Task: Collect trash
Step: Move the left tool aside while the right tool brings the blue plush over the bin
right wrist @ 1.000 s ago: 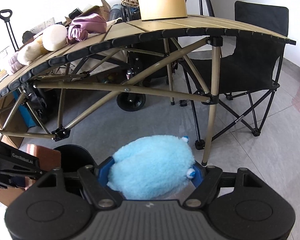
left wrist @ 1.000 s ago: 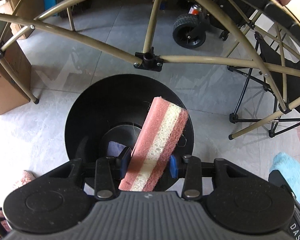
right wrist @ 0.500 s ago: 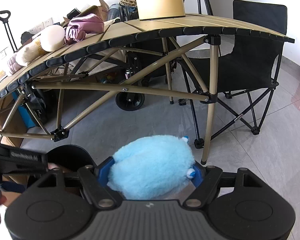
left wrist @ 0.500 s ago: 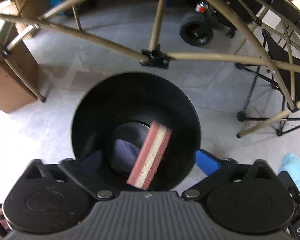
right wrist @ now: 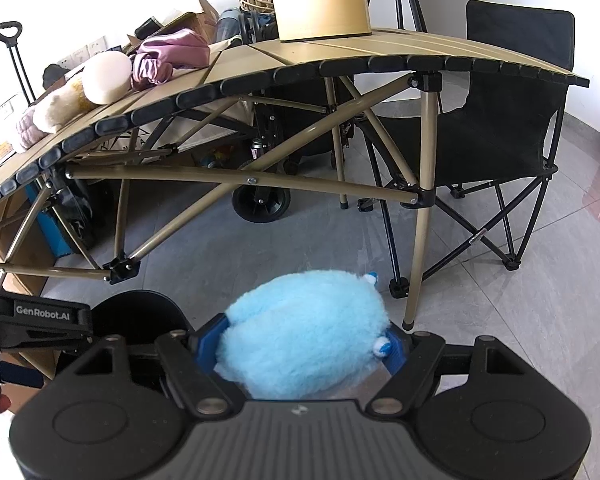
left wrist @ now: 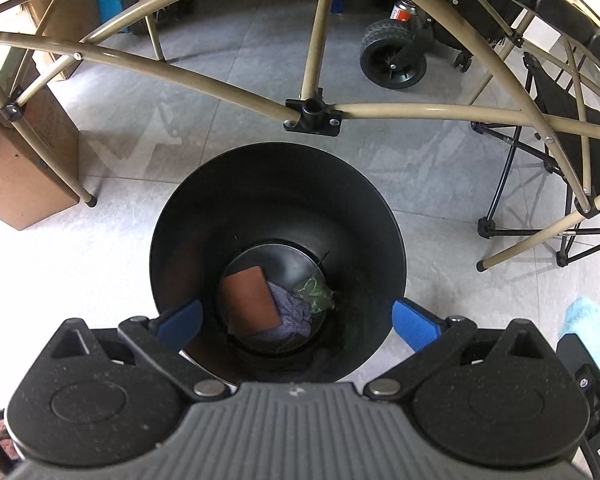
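Left gripper points steeply into bin, jaws wide, empty; right gripper clamps plush.

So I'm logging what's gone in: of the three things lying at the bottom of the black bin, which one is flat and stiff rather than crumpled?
The reddish-brown sponge, a flat rectangle at the left. The purple cloth and green wrapper beside it are both crumpled.

The black bin is viewed steeply from close above by the left wrist camera; the table beyond it is viewed obliquely by the right; both are shared.
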